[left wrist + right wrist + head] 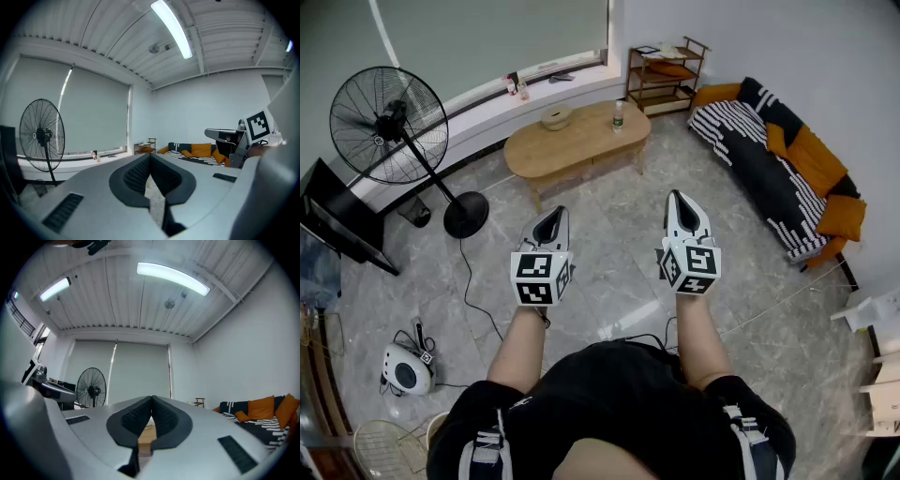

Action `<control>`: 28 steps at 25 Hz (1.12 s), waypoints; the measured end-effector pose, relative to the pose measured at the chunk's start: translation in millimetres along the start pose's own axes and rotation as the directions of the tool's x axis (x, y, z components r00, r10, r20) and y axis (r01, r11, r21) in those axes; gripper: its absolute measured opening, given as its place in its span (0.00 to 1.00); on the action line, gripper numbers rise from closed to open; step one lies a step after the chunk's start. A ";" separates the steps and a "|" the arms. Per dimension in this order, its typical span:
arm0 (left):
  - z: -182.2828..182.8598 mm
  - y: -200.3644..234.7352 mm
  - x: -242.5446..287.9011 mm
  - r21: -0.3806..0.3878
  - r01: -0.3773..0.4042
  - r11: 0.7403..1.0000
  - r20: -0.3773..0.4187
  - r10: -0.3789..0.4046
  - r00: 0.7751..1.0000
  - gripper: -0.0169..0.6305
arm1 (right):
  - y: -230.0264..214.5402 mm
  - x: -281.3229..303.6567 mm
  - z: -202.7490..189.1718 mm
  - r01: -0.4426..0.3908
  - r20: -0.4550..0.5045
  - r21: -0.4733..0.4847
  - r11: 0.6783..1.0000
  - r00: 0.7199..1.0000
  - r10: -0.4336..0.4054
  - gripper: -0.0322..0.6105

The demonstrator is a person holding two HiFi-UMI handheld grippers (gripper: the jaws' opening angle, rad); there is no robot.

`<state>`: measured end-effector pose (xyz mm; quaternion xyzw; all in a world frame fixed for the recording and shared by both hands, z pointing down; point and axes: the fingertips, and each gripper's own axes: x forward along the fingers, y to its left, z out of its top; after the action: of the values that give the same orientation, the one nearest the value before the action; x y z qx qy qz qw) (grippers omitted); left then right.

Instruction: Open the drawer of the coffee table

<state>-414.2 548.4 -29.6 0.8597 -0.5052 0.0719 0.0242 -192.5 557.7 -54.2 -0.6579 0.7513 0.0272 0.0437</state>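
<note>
The oval wooden coffee table (577,141) stands across the room, well ahead of both grippers; its drawer front (614,156) faces me and looks closed. A bottle (618,116) and a small basket (556,117) sit on its top. My left gripper (551,217) is held out over the floor, shut with nothing between the jaws. Beside it, my right gripper (679,201) is likewise shut and empty. In the left gripper view the left gripper (150,156) has its tips meeting, and the right gripper (151,399) shows a strip of the wooden table through the gap lower down its jaws.
A standing fan (389,125) is at the left, its cable across the floor. A striped sofa with orange cushions (787,169) lines the right wall. A wooden shelf (666,75) stands behind the table. A small white appliance (405,367) lies on the floor near my left.
</note>
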 end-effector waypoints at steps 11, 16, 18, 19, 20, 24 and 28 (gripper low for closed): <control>8.0 -38.3 49.0 0.006 -0.016 1.000 -0.006 0.016 1.000 0.06 | -53.5 14.1 -1.6 -0.031 0.002 -0.005 1.000 1.000 0.031 0.07; 13.5 -61.0 77.2 0.014 -0.027 1.000 -0.006 0.027 1.000 0.06 | -85.4 25.2 -3.1 -0.048 0.001 -0.004 0.999 0.999 0.048 0.07; 15.6 -74.2 88.9 0.015 -0.031 0.999 -0.004 0.031 1.000 0.06 | -101.7 26.9 -4.5 -0.055 0.001 -0.003 0.998 0.998 0.055 0.08; 16.6 -79.9 95.2 0.015 -0.033 0.999 -0.002 0.033 0.999 0.06 | -109.3 28.7 -5.1 -0.059 0.001 -0.004 0.998 0.998 0.059 0.08; 17.4 -84.9 101.7 0.017 -0.036 0.999 -0.001 0.036 0.999 0.06 | -116.3 31.0 -5.8 -0.064 0.001 -0.005 0.998 0.998 0.064 0.08; 17.1 -106.6 125.0 0.026 -0.041 0.999 0.000 0.041 0.999 0.06 | -142.6 38.2 -10.3 -0.083 0.007 -0.008 0.997 0.997 0.083 0.08; 17.3 -120.7 143.7 0.043 -0.039 0.998 -0.005 0.040 0.999 0.06 | -160.9 48.3 -14.1 -0.093 0.008 -0.004 0.996 0.996 0.093 0.08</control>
<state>-238.4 481.1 -21.8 0.8497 -0.5203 0.0856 0.0056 -39.8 487.3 -42.4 -0.6223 0.7808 0.0332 0.0441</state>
